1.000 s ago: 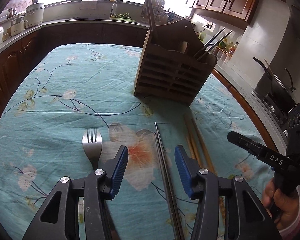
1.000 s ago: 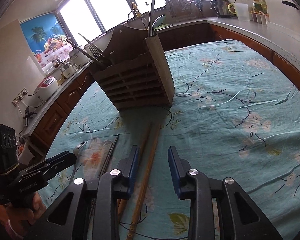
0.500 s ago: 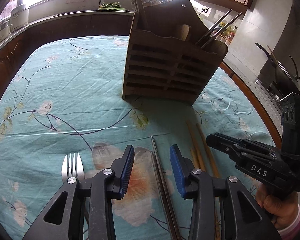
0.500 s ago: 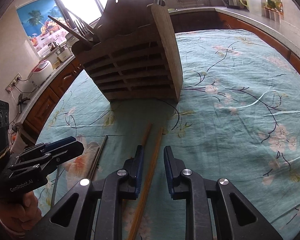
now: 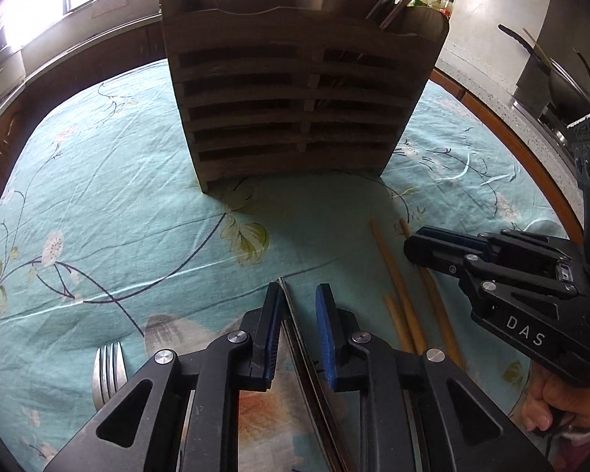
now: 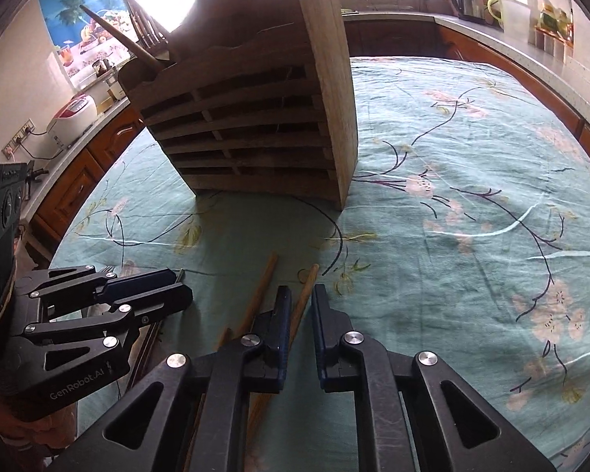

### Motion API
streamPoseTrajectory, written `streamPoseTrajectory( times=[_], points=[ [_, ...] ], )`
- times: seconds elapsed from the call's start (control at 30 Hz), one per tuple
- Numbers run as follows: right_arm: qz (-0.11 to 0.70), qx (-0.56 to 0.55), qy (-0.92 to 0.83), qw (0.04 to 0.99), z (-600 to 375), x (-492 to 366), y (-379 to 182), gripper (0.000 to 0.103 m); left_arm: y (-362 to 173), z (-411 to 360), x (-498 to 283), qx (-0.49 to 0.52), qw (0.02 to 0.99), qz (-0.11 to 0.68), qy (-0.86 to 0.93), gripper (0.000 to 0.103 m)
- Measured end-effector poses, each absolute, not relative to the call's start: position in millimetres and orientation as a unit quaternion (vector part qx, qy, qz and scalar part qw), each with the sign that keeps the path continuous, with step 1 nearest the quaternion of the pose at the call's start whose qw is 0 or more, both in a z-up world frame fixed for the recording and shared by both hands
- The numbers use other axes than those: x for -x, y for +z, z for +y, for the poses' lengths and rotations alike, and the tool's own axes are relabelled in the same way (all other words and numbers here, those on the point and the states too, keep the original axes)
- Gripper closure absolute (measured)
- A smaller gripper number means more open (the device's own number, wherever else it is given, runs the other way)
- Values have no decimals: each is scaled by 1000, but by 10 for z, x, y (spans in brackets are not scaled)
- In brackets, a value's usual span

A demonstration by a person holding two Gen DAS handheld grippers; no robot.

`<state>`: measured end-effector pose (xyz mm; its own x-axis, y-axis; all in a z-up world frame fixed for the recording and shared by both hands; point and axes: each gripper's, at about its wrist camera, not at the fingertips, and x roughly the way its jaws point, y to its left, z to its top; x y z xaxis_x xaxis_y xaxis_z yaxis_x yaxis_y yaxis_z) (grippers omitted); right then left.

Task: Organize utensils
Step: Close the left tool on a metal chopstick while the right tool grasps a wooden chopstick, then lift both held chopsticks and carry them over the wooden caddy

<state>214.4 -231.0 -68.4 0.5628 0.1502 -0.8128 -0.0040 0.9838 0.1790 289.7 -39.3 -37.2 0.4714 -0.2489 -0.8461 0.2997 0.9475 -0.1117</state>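
Chopsticks (image 5: 401,295) flat on tablecloth (image 5: 98,196), wooden utensil holder (image 5: 295,102) beyond.

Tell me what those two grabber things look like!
Each hand-held gripper, left and right, is black plastic with triangle cut-outs, silver round bolts and blue pads inside the fingers. White letters mark the sides: "DAS" on the right one, "GenRobot.AI" on the left.

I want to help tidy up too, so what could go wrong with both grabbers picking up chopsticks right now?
The left gripper straddles the thin metal chopsticks, which lie flat on the tablecloth; its fingers might slip off or catch only one.

The right gripper has one wooden chopstick between its fingers while the others lie outside, so those could get left behind or knocked.

Both grippers work close together and might bump.
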Motion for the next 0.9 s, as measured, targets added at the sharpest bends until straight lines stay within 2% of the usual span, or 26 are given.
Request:
streamPoseTrajectory(
  times=[0.07,0.13,0.4,0.67,0.9],
  points=[
    [462,-74,44,883,-2298,-2149,-690,93,-386,-439,-2920,-40,860,485,-155,96],
    [459,-68,43,885,-2277,-2146,-699,93,-393,-489,-2912,-50,861,481,-157,98],
    [455,-122,57,880,-2400,-2061,-647,98,-315,-362,-2816,-9,872,462,-163,100],
    [402,-148,70,901,-2473,-1772,-240,98,120,58,-2455,82,891,408,-184,101],
    [359,-149,76,918,-2451,-1604,146,98,511,416,-2039,120,909,352,-191,101]
  ],
)
